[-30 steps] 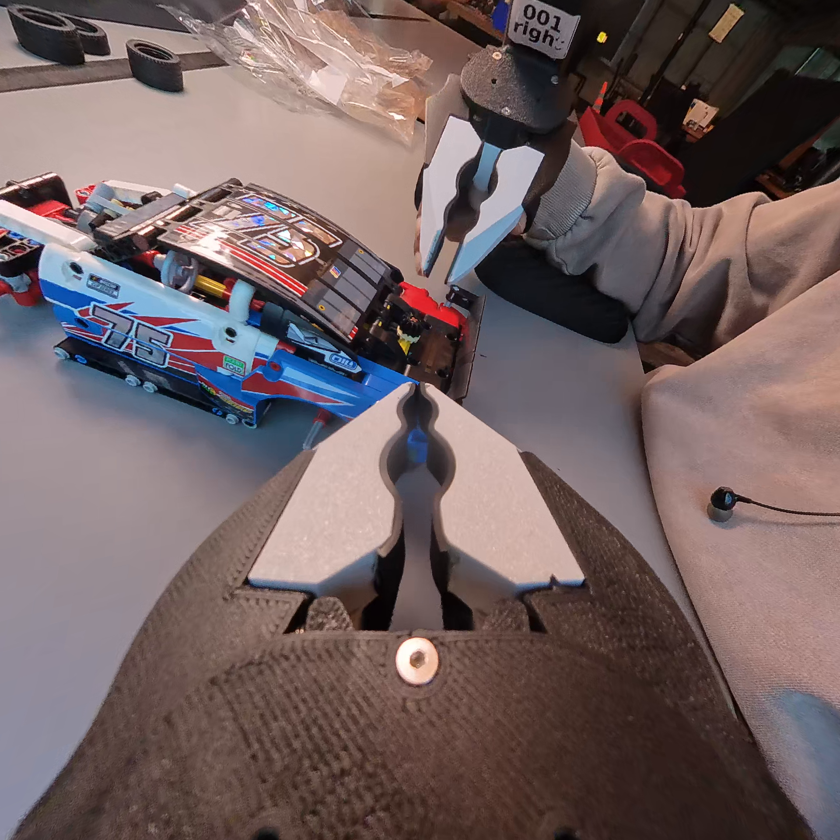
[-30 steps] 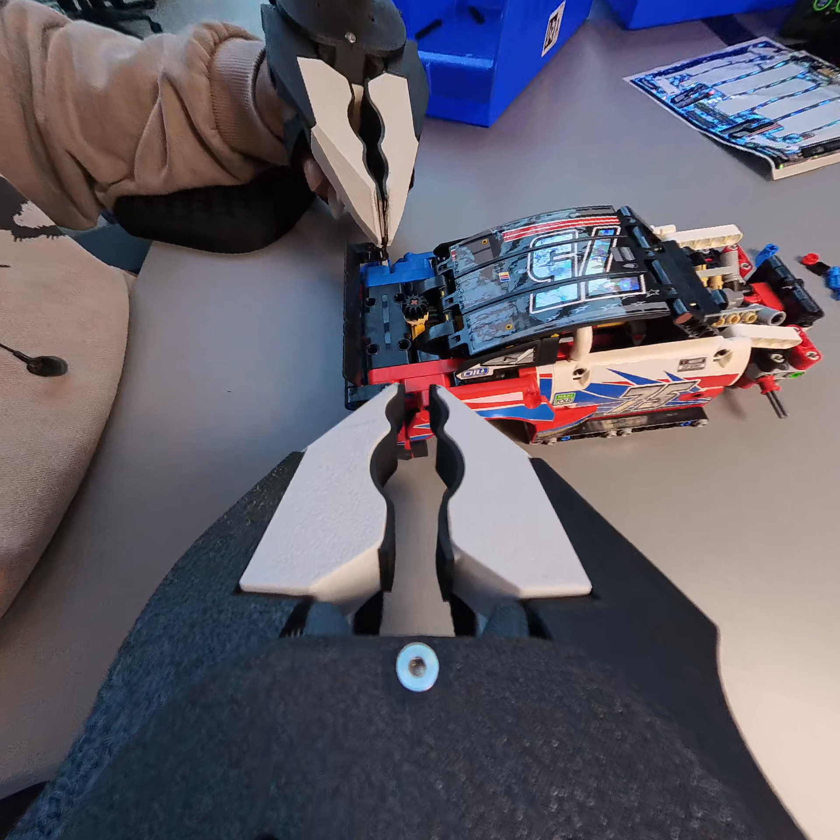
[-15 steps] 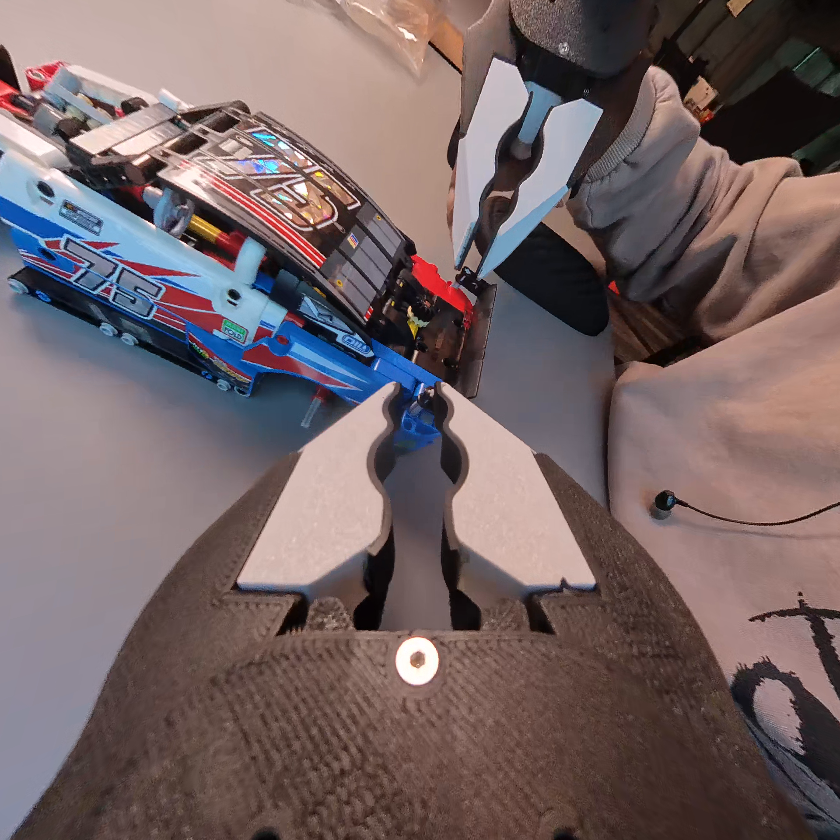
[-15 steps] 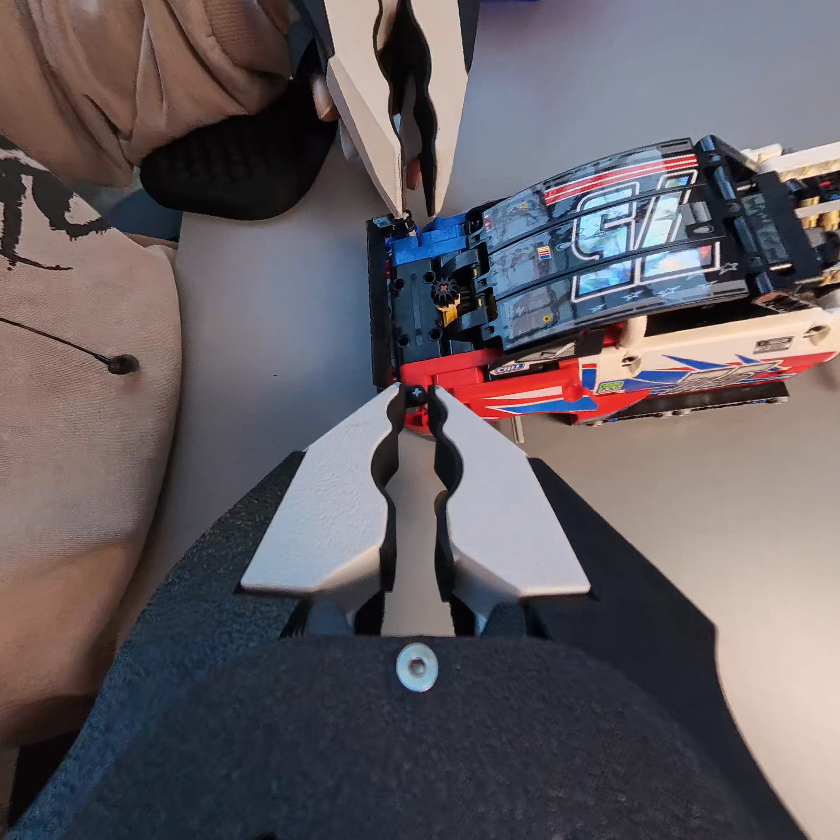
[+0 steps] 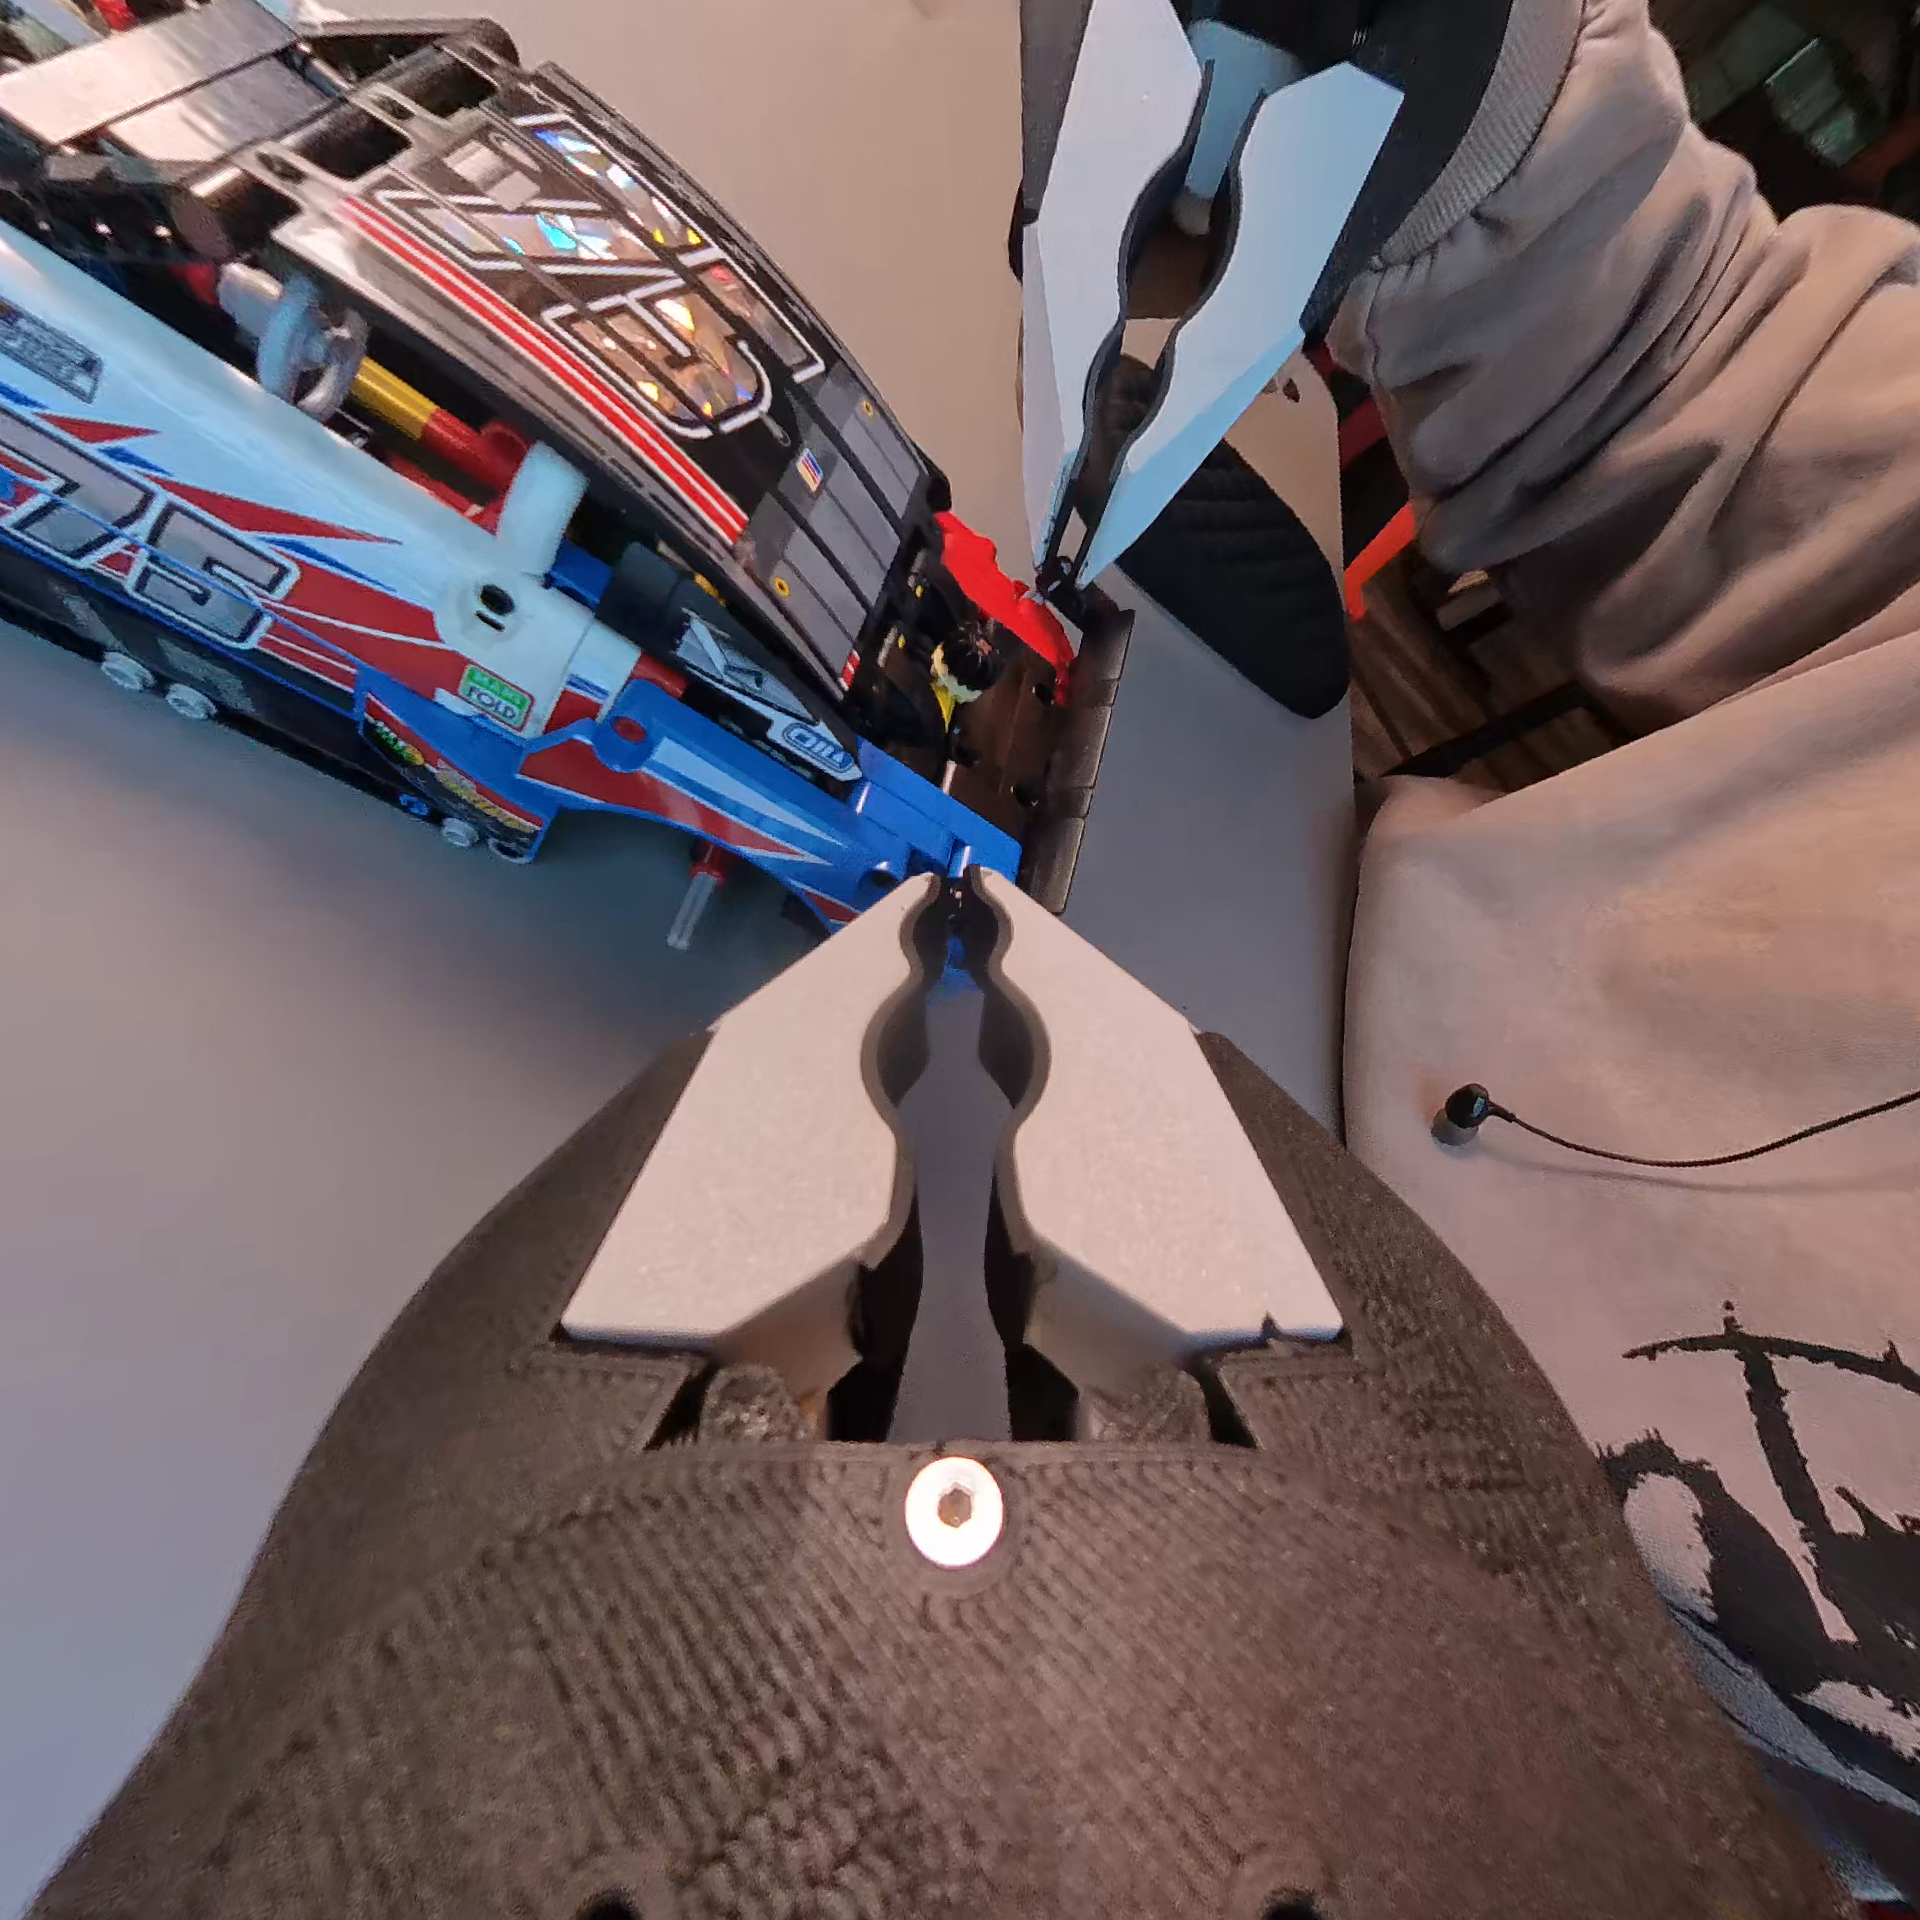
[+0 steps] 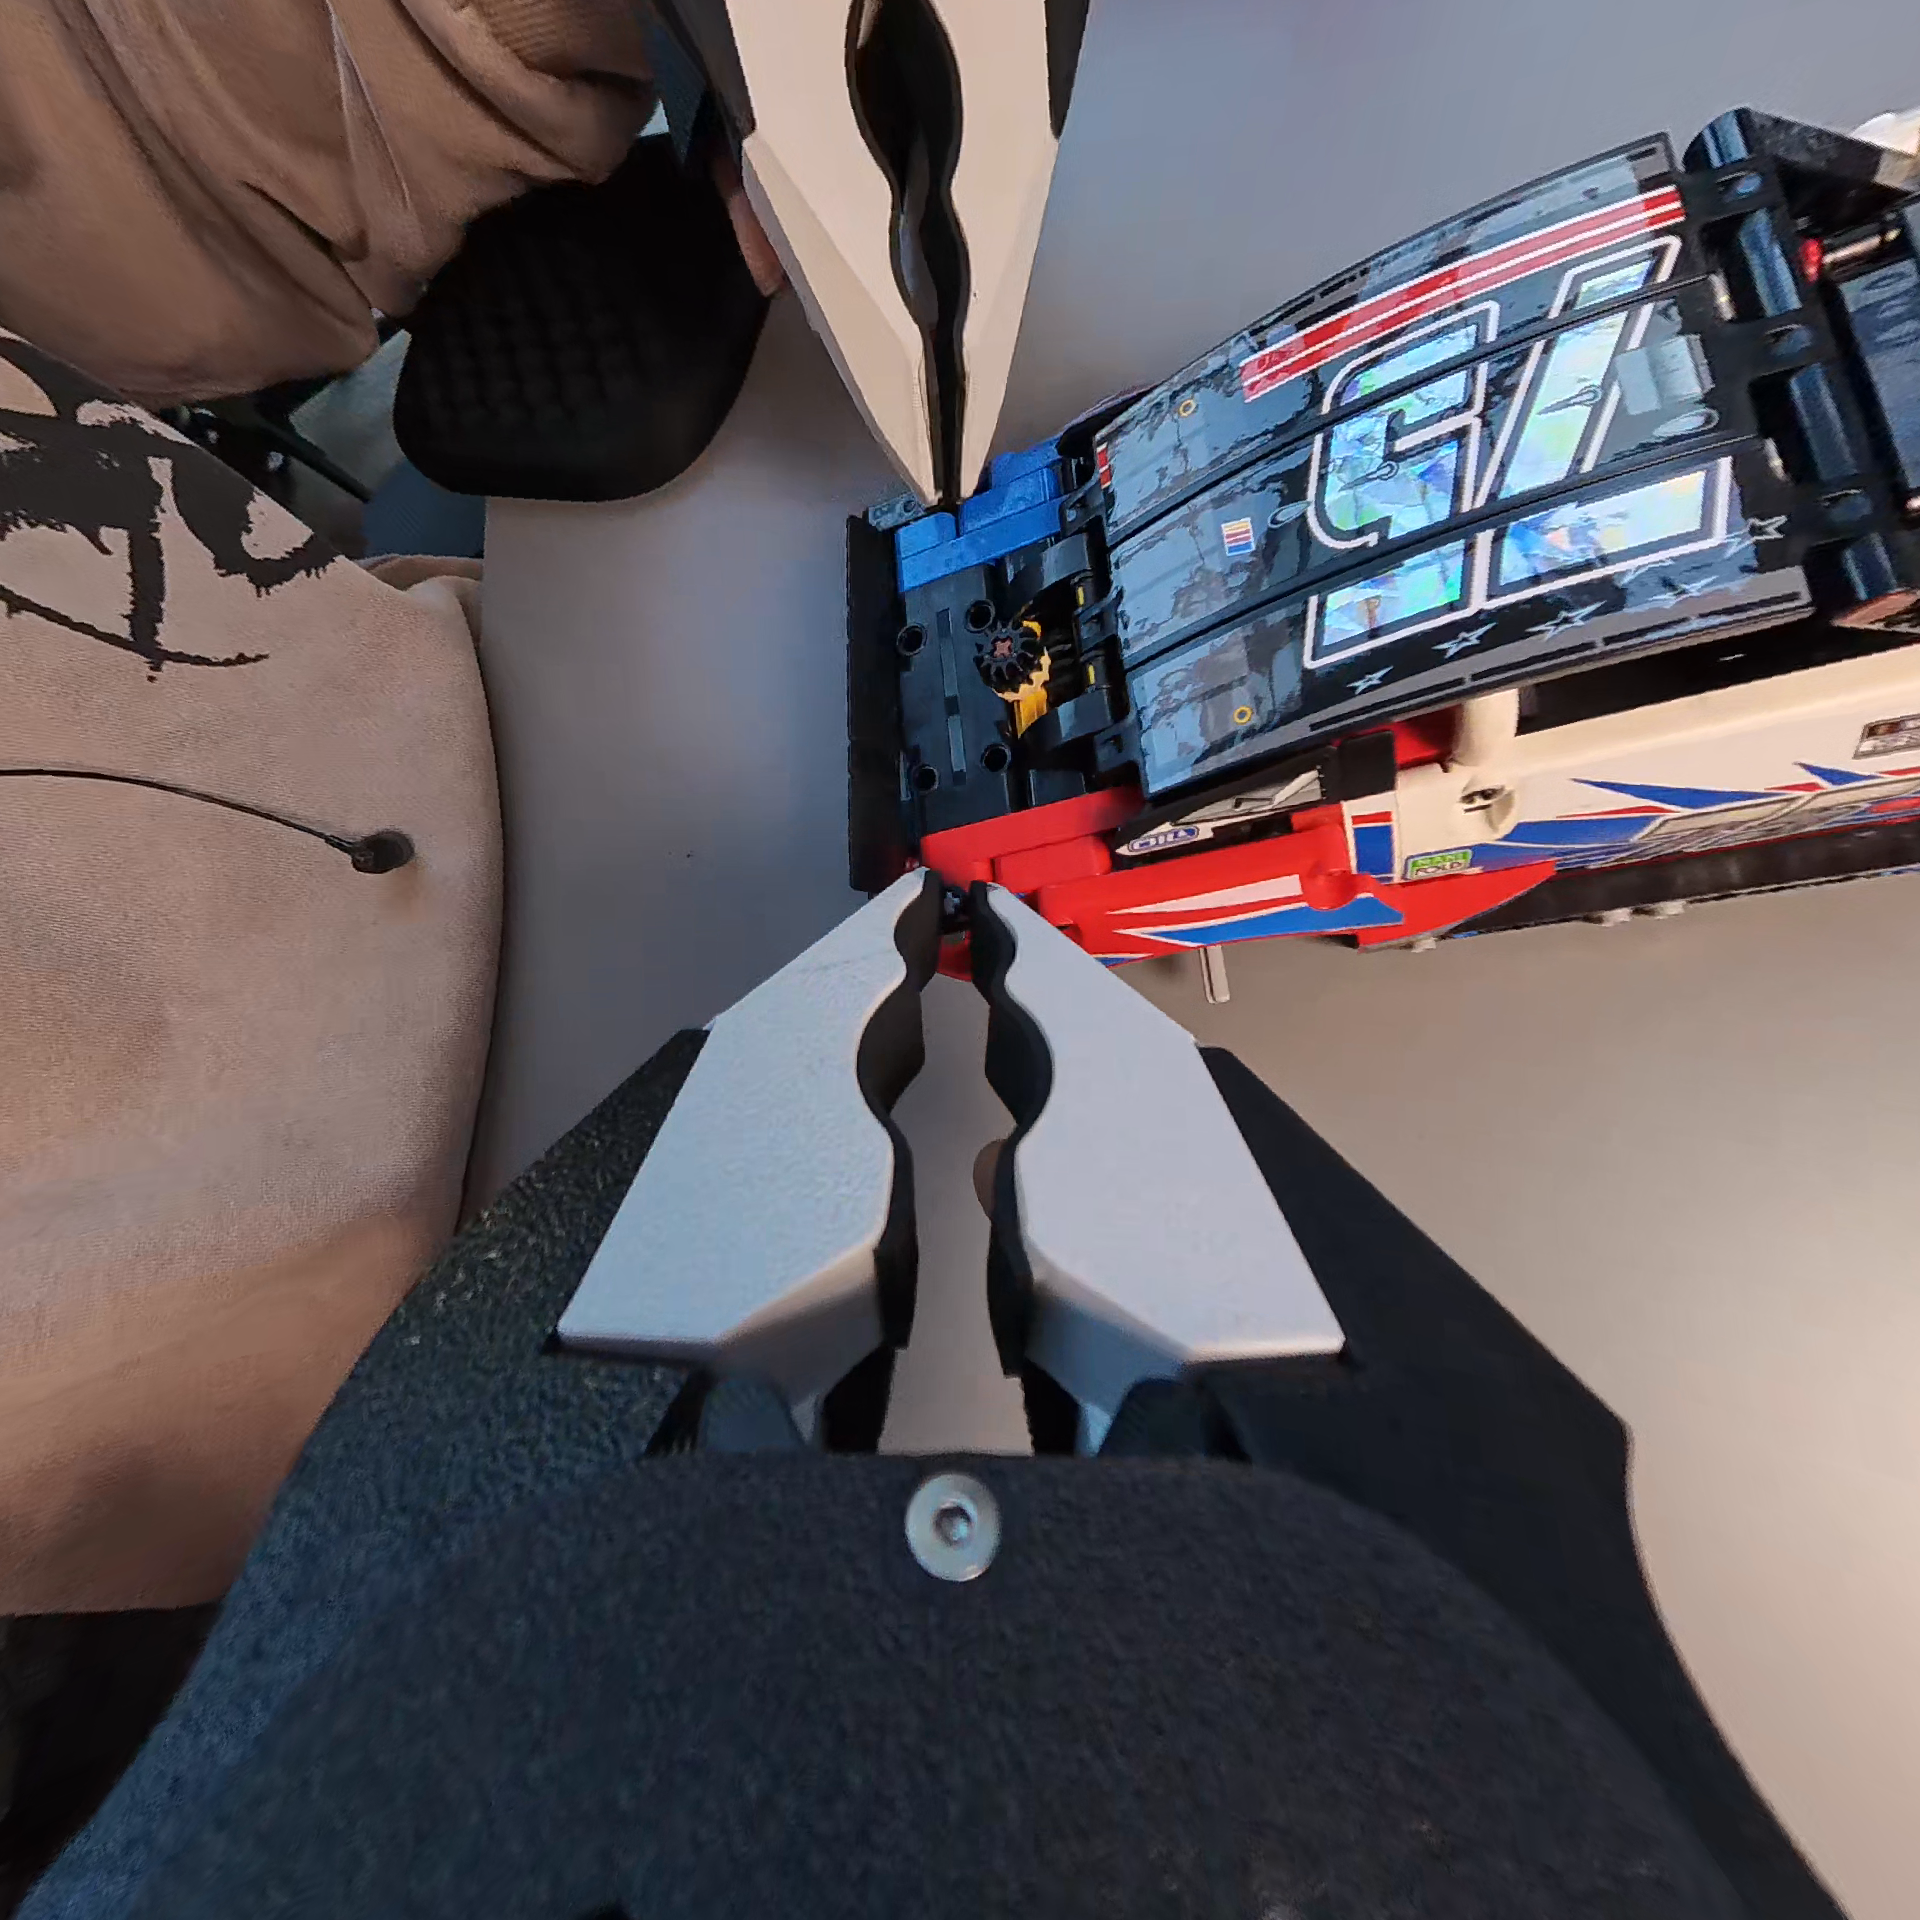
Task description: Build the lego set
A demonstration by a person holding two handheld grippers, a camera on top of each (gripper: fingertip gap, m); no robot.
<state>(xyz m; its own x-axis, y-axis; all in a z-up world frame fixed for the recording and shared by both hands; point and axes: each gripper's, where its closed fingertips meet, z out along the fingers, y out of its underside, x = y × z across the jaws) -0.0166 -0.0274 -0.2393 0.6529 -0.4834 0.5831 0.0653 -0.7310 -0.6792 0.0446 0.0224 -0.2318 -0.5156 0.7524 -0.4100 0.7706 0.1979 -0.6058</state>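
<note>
Lego car point(image 5: 436, 540) lies on the grey desk point(image 5: 260, 1091), filling the upper left of the left wrist view. Your left gripper point(image 5: 956, 888) has its jaws narrowed on the blue corner; your right gripper point(image 6: 951, 894) has its jaws narrowed on the red corner.

- A plain grey table point(image 5: 260, 1091) carries everything, its surface smooth and matte; it shows in both wrist views point(image 6: 1558, 1195).
- The lego car point(image 5: 436, 582) sits directly on it, wheel-less, flat on its black underside, with a blue side, a red side and a dark stickered roof point(image 6: 1403, 540).
- The car's black end plate point(image 6: 864, 707) stands near the table edge by the person's beige sweatshirt point(image 6: 229, 1039).
</note>
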